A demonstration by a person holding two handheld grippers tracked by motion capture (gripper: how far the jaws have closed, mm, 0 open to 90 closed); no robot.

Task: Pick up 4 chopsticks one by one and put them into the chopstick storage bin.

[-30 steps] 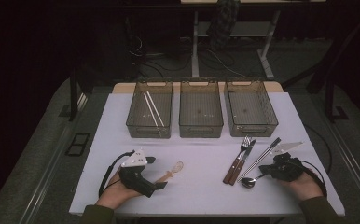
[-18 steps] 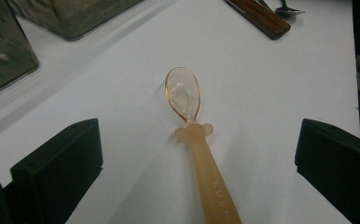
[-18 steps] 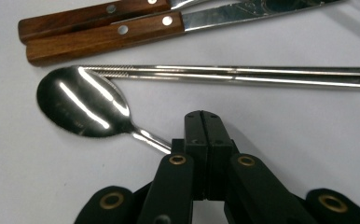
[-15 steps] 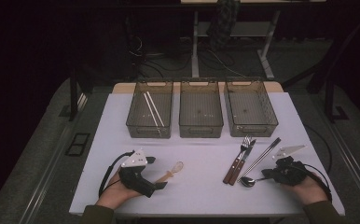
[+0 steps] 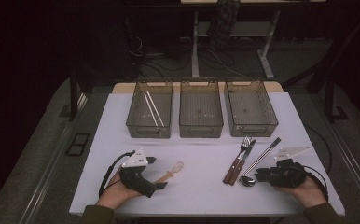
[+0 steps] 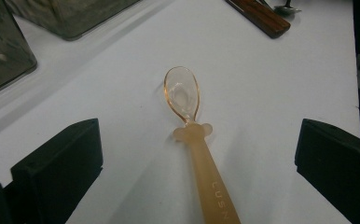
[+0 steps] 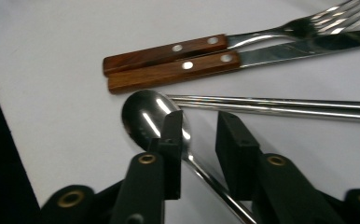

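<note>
Resting low on the counter (image 5: pixel 206 154), the right gripper (image 5: pixel 261 176) has its fingers (image 7: pixel 172 140) a little apart, and they have just been opening. The metal spoon (image 5: pixel 247 181) lies on the counter with its neck running between those fingers; in the right gripper view the left finger stands over the rim of the bowl, though whether it touches the steel I cannot tell, and the right finger stands clear of the handle. The spoon's bowl points toward the wooden handles of the fork (image 5: pixel 238 161) and the knife (image 5: pixel 242 163), which lie side by side just past it. A pair of metal chopsticks (image 5: pixel 262 156) lies close beside the spoon, slanting up toward the far right.

Near the front left of the counter, the left gripper (image 5: pixel 162 185) lies in the person's hand with its fingers (image 6: pixel 57 163) wide apart. A pale orange plastic spoon (image 5: pixel 171 171) lies flat on the counter between them, touching neither finger, its clear bowl pointing away from the gripper and its handle running back toward it.

Three clear bins stand in a row across the far side of the counter. The left bin (image 5: pixel 136 122) holds a pair of white chopsticks (image 5: pixel 150 108); the middle bin (image 5: pixel 201 128) and the right bin (image 5: pixel 252 128) stand just beside it.
</note>
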